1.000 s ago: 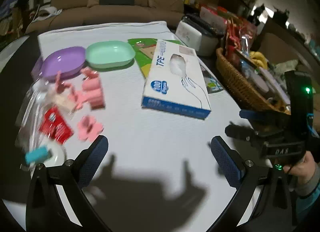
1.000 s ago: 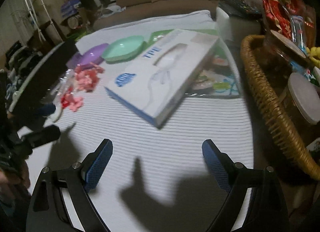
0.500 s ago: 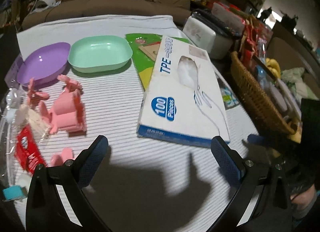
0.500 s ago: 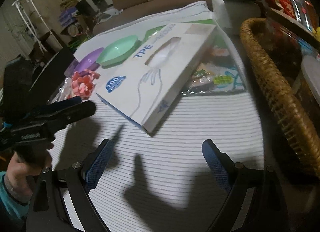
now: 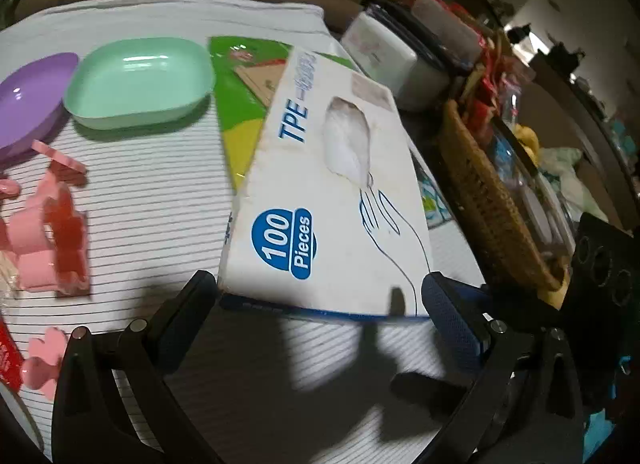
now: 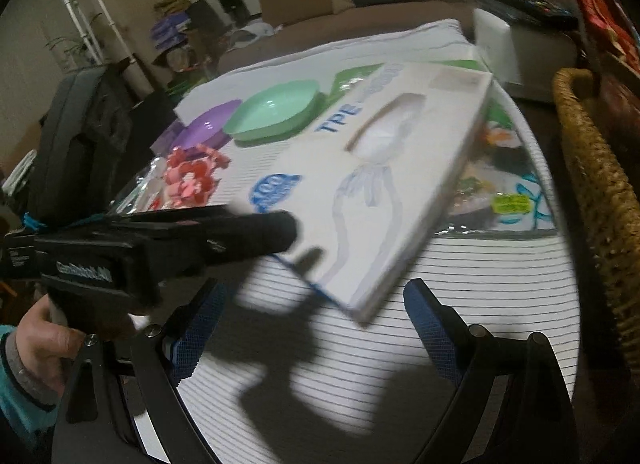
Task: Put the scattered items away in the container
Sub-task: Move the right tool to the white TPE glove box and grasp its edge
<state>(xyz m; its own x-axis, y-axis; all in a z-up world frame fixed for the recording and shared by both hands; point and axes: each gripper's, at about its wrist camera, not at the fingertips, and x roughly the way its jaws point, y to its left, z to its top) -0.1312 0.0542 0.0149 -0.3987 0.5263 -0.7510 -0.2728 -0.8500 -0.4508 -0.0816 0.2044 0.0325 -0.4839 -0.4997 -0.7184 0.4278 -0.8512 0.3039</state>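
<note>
Left claw (image 5: 320, 304) spread wide, straddling glove box (image 5: 332, 199) near end.

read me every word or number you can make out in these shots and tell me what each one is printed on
"TPE": top of the white glove box, in blue.
"100 Pieces": blue badge on the same box.
More blue print follows "TPE" on the box; too blurred to read.
White lettering on the side of the left gripper, seen from the right wrist; too blurred to read.
Green packet under the box: print too small.
Red sachet: unreadable.

Glove box (image 6: 384, 183) beyond open hand-held gripper (image 6: 314, 328)
</note>
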